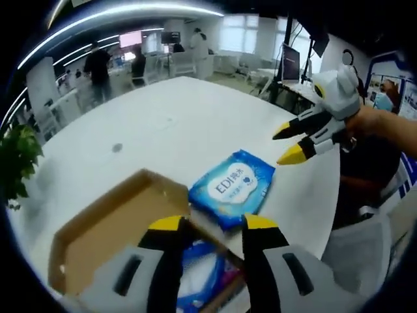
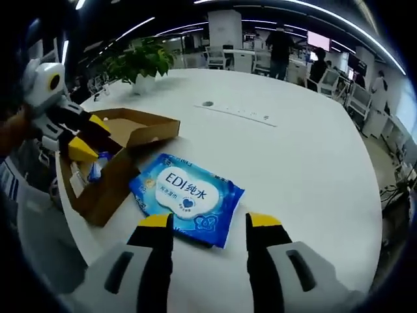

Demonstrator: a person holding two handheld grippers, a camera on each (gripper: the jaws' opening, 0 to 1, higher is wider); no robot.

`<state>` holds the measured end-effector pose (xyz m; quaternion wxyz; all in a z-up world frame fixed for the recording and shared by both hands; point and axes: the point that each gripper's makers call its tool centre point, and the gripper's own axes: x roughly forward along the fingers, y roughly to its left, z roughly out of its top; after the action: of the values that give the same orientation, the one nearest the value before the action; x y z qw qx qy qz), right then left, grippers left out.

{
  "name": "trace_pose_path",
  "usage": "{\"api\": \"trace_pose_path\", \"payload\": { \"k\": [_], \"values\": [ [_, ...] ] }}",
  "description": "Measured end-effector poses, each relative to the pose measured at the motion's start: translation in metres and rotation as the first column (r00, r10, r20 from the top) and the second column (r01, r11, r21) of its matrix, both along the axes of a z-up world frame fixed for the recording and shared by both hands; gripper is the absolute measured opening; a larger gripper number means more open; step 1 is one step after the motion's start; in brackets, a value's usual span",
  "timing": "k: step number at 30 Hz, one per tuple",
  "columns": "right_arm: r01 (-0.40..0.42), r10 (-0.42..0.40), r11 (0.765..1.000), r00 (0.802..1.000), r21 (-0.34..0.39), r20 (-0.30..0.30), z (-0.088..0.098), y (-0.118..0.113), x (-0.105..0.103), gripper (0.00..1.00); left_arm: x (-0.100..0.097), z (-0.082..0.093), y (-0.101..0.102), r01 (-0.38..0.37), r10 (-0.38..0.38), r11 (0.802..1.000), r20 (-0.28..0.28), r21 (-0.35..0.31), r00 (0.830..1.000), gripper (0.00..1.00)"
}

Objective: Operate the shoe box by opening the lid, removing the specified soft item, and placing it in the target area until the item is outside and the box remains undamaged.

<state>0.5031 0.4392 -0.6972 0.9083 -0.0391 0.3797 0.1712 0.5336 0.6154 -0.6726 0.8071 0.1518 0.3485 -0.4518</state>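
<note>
Right gripper view, right gripper (image 2: 210,223) parted above wipes pack (image 2: 187,197)

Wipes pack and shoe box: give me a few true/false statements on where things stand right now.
1. The blue wipes pack lies on the white table, outside the cardboard box. True.
2. The box is closed. False: its lid is folded back and the inside shows.
3. The right gripper is clamped on the pack. False: its jaws are apart, with the pack lying just beyond them.
4. The left gripper is at the open box. True; in the right gripper view its yellow tips sit over the box.
5. A potted plant stands inside the box. False: it stands on the table beyond the box.
</note>
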Motion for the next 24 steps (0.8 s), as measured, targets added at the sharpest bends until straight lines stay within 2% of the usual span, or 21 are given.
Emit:
{"api": "trace_pose_path", "payload": {
  "k": [11, 24],
  "values": [
    [-0.074, 0.075, 0.997, 0.997, -0.029, 0.011, 0.023, 0.018, -0.012, 0.43, -0.002, 0.001, 0.029, -0.015, 0.015, 1.000, 0.009, 0.015, 1.000, 0.35],
    [-0.155, 0.155, 0.988, 0.988, 0.003, 0.015, 0.045, 0.056, -0.020, 0.42, -0.003, -0.017, 0.070, -0.022, 0.022, 0.997, 0.006, 0.080, 1.000, 0.34]
  ]
}}
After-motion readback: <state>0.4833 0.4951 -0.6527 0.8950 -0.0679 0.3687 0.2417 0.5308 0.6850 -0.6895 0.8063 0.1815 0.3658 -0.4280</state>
